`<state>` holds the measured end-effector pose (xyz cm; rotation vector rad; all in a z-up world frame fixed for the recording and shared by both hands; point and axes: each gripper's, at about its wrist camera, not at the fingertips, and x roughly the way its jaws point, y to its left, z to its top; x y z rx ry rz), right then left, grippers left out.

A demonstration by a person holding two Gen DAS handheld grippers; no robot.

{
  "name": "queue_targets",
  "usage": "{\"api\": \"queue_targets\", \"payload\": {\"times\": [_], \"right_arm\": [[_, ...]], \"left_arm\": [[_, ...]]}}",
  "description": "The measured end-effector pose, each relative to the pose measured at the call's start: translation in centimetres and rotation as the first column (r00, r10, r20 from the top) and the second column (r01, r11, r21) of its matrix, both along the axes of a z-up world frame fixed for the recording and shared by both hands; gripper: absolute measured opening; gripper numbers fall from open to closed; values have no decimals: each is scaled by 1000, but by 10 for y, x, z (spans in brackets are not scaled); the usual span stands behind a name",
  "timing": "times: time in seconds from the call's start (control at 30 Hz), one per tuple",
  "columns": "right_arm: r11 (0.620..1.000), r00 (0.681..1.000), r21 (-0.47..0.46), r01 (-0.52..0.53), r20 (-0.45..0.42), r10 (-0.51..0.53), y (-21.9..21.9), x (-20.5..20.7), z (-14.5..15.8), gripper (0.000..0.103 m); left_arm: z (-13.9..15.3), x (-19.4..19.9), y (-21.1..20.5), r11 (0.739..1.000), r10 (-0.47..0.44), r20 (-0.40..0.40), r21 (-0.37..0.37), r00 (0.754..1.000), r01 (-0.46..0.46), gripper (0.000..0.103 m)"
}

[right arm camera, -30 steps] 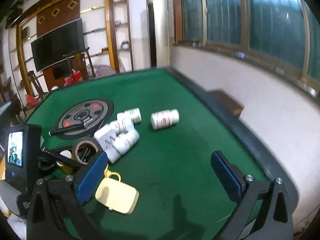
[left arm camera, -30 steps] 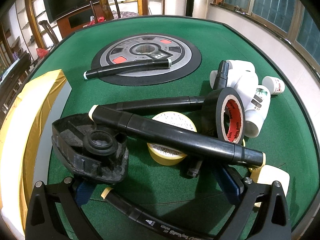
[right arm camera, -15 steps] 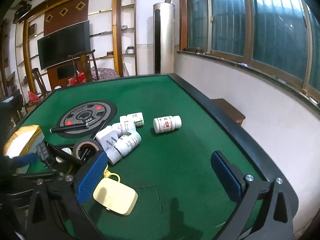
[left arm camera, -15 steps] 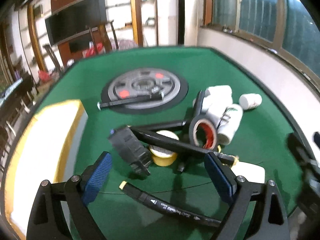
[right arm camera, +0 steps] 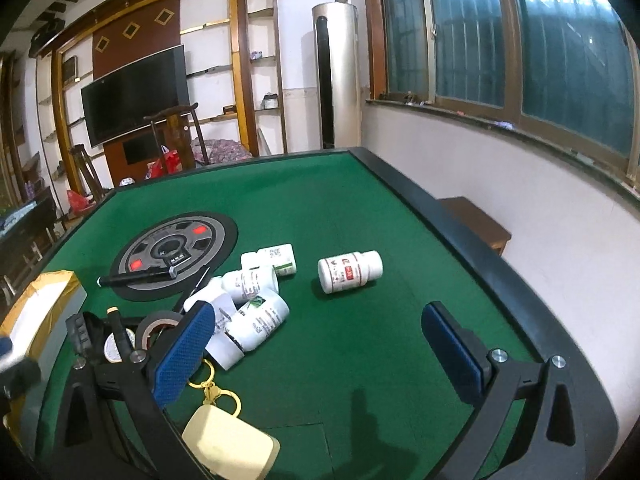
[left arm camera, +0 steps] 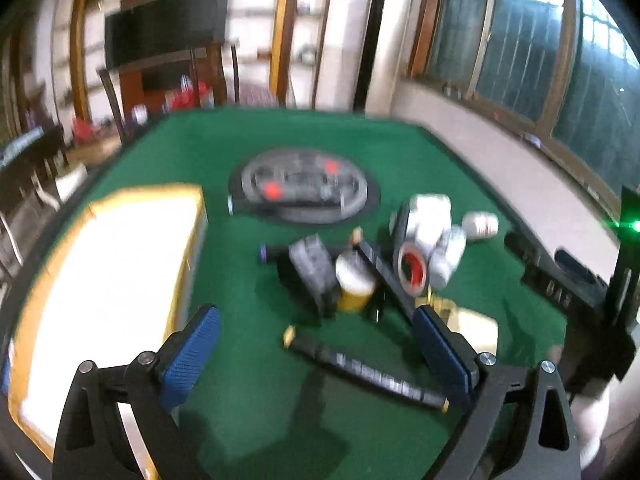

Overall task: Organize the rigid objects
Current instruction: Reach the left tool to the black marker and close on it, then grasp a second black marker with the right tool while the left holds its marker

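At far left a gold-edged box (left arm camera: 108, 280) lies on the green tabletop (right arm camera: 360, 200), nothing visible in it. The left gripper (left arm camera: 316, 344) hangs above the tabletop with its jaws wide apart and empty. Just ahead lies a marker (left arm camera: 364, 368), stiff, light and likely smooth, so it could roll; best pinched across the middle of its barrel. Beyond it sits a tangle: a black plastic part (left arm camera: 308, 276), a yellow tape roll (left arm camera: 354, 282) and a black tape roll (left arm camera: 410, 266), with another marker leaning over them. Blur hides finer detail. Further right, white bottles (right arm camera: 256, 304) lie heaped together, one bottle (right arm camera: 350, 271) apart; probably light, rigid and prone to rolling, best taken across the body. The right gripper (right arm camera: 316, 354) hovers with jaws apart, holding nothing, a cream case (right arm camera: 230, 444) beside its left finger
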<state>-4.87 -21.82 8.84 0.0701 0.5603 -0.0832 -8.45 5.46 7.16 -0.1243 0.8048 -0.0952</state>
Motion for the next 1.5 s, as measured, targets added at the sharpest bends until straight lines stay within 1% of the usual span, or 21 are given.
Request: {"api": "queue_targets", "payload": {"times": [0.07,0.17,0.23,0.3,0.43,0.5,0.53,0.57,0.6,0.63,0.7,0.77,0.9,0.97,1.03,1.1,1.17,1.5], "right_arm": [[1000,1000,22,3,-10,-2,-3,2,-8,103],[998,1000,61,-6,-17,7,-9,4,-9,103],[997,1000,77,-10,-12,11,-12,3,-10,103],[995,1000,97,-18,-17,20,-14,3,-11,103],[993,999,119,-21,-21,24,-17,4,-12,103],[992,999,121,-23,-22,25,-16,4,-12,103],[993,999,120,-23,-22,25,-16,4,-12,103],[993,999,119,-25,-21,28,-16,4,-12,103],[993,999,118,-26,-21,29,-16,4,-13,103],[993,999,116,-27,-22,29,-16,4,-13,103],[993,999,117,-24,-26,27,-16,5,-14,103],[992,999,121,-23,-30,27,-16,4,-15,103],[992,999,127,-19,-32,23,-17,4,-15,103],[992,999,125,-18,-36,22,-17,4,-15,103],[992,999,122,-16,-40,21,-16,5,-15,103],[993,999,121,-13,-41,18,-16,6,-16,103],[992,999,123,-9,-42,15,-17,5,-16,103],[994,998,108,2,-68,5,-14,8,-18,103]], "left_arm": [[-11,3,-3,999,-10,-70,-40,997,7,98],[-23,5,-14,997,-22,-130,-71,991,13,98],[-26,2,-23,997,-39,-142,-66,989,30,98],[-31,1,-34,999,-40,-167,-41,985,33,98],[-47,7,-48,996,-64,-256,-72,965,47,97],[-57,11,-52,995,-66,-298,-92,952,40,94],[-56,12,-54,996,-61,-288,-79,956,40,94],[-55,12,-56,997,-64,-275,-56,959,50,88],[-56,13,-56,997,-68,-278,-46,958,58,79],[-55,13,-55,997,-71,-271,-30,960,65,74],[-52,13,-49,997,-75,-269,0,960,77,49],[-51,11,-39,996,-77,-273,11,959,83,35],[-52,5,-22,998,-46,-271,39,961,58,35],[-53,5,-23,997,-48,-268,48,962,63,35],[-54,5,-29,994,-49,-264,81,963,73,37],[-55,6,-37,989,-62,-258,114,964,94,47],[-57,6,-45,982,-73,-251,150,965,114,52],[-57,8,-45,980,-95,-223,151,970,131,52]]}}
